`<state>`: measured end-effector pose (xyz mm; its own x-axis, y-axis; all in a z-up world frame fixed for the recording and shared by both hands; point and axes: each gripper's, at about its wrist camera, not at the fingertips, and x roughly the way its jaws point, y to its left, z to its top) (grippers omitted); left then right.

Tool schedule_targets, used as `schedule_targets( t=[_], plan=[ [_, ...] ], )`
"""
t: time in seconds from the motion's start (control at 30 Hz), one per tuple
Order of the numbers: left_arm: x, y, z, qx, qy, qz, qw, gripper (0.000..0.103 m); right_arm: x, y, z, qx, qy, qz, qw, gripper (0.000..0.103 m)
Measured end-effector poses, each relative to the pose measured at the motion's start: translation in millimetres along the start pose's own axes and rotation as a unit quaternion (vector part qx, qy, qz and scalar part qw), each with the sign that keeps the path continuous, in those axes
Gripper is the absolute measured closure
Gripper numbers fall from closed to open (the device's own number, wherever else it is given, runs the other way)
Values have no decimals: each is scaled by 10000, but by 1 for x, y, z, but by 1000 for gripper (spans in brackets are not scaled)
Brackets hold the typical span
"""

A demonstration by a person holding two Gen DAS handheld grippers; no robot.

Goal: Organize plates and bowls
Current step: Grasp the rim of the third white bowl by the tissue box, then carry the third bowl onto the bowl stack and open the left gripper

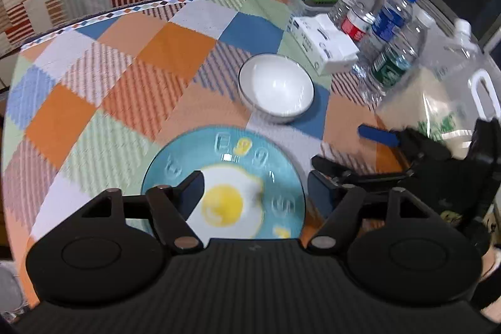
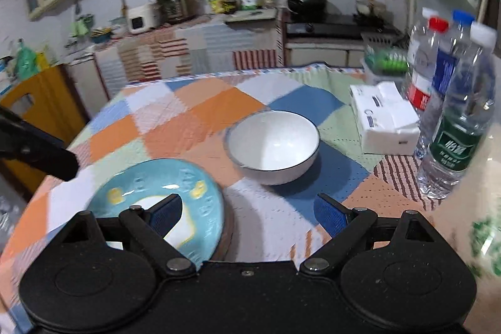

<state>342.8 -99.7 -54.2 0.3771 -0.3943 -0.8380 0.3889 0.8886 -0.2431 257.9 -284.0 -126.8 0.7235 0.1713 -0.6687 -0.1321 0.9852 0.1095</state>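
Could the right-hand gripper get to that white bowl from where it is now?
Probably yes. The right gripper is open, and only bare tablecloth lies between it and the white bowl; the blue plate sits off to its left.

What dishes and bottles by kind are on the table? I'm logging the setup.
Turquoise ceramic plate with fried-egg design: 1
White ceramic bowl with dark rim: 1
Clear plastic water bottles: 4
Large clear plastic jug: 1
White tissue pack: 1
Total: 8

White bowl [image 1: 276,88] upright, empty — just beyond blue egg-print plate [image 1: 224,183].
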Motion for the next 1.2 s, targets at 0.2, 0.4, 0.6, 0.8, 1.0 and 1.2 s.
schedule_targets(
  t=[0.2, 0.4, 0.6, 0.8, 1.0, 1.2],
  plan=[
    [58, 14, 31, -237, -131, -38, 9996, 27, 51, -14, 2, 193, 90, -33, 9998, 9],
    [105, 10, 49, -158, -217, 222, 9994, 27, 85, -25, 3, 687, 86, -40, 9976, 9],
    [148, 9, 61, -288, -168, 403, 9986, 35, 110, -24, 4, 812, 137, 21, 9966, 9],
    [173, 7, 63, -421, -3, 272, 9987, 74, 127, -19, 8, 658, 84, 16, 9978, 6],
    [172, 23, 60, -1022, 20, -289, 9943, 84, 131, -19, 12, 388, 152, 48, 9991, 7],
    [165, 20, 61, -830, 26, -264, 9962, 87, 126, -15, 11, 151, -4, 61, 9999, 7]
  ],
)
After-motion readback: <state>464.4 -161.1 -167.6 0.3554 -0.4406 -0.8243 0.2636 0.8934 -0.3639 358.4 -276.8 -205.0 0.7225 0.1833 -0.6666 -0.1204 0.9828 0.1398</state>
